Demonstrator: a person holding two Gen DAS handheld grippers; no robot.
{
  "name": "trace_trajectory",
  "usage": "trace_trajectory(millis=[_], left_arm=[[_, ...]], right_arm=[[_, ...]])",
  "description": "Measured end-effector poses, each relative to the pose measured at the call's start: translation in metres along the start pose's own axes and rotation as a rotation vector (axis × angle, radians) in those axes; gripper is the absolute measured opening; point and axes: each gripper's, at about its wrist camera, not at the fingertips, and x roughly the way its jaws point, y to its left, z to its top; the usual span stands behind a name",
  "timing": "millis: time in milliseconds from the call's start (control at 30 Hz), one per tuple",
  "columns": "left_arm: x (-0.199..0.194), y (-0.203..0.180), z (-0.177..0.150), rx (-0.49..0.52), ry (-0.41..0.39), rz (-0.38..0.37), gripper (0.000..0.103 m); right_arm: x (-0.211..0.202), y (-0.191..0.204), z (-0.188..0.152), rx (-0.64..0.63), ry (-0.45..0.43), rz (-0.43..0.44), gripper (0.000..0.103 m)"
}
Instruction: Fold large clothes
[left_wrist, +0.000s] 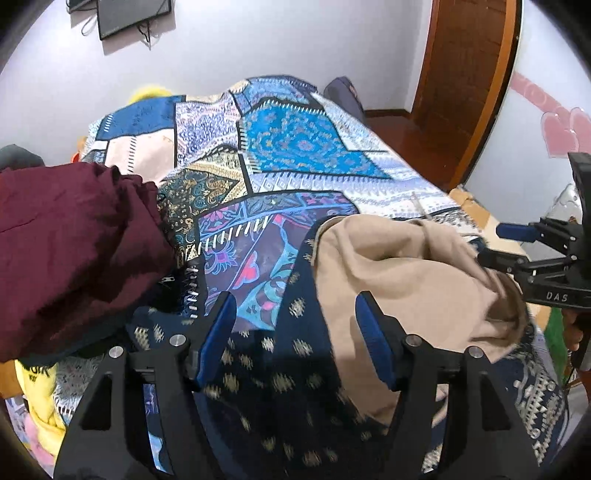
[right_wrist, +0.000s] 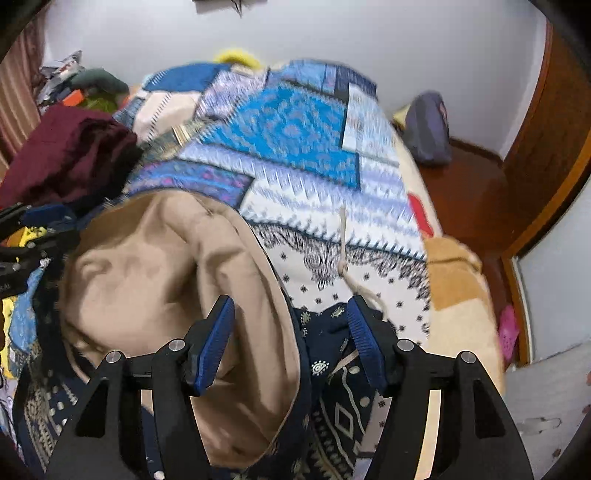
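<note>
A large navy garment with a pale woven pattern (left_wrist: 280, 369) lies bunched on the bed, its tan lining (left_wrist: 399, 266) turned outward. My left gripper (left_wrist: 297, 328) hovers over the navy cloth with its jaws open, and the blue pads touch nothing. My right gripper (left_wrist: 498, 245) shows at that view's right edge, beside the tan lining. In the right wrist view my right gripper (right_wrist: 291, 334) stands open above the seam between the tan lining (right_wrist: 166, 266) and the navy cloth (right_wrist: 332, 369). A tan drawstring (right_wrist: 343, 254) trails onto the bedspread. My left gripper (right_wrist: 37, 230) peeks in at the left.
A blue patchwork bedspread (left_wrist: 295, 147) covers the bed. A maroon garment (left_wrist: 74, 251) is heaped at the left, with yellow cloth (left_wrist: 37, 387) below it. The bed's edge drops to a wooden floor on the right, where a dark bag (right_wrist: 428, 129) and a wooden door (left_wrist: 465, 55) stand.
</note>
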Motion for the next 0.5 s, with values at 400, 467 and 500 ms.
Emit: trace_trajectory(millis=[400, 467, 500], left_arm=[[0.047, 0.021, 0.003, -0.232, 0.086, -0.187, 0.048], [0.047, 0.02, 0.005, -0.215, 0.08, -0.149, 0.024], [0.045, 0.019, 0.006, -0.208, 0.081, -0.132, 0.017]], right_arm=[[0.04, -0.001, 0.003, 0.073, 0.098, 0.225, 0.012], [0.031, 0.006, 0.005, 0.05, 0.061, 0.2, 0.01], [0.022, 0.01, 0.005, 0.035, 0.032, 0.194, 0.01]])
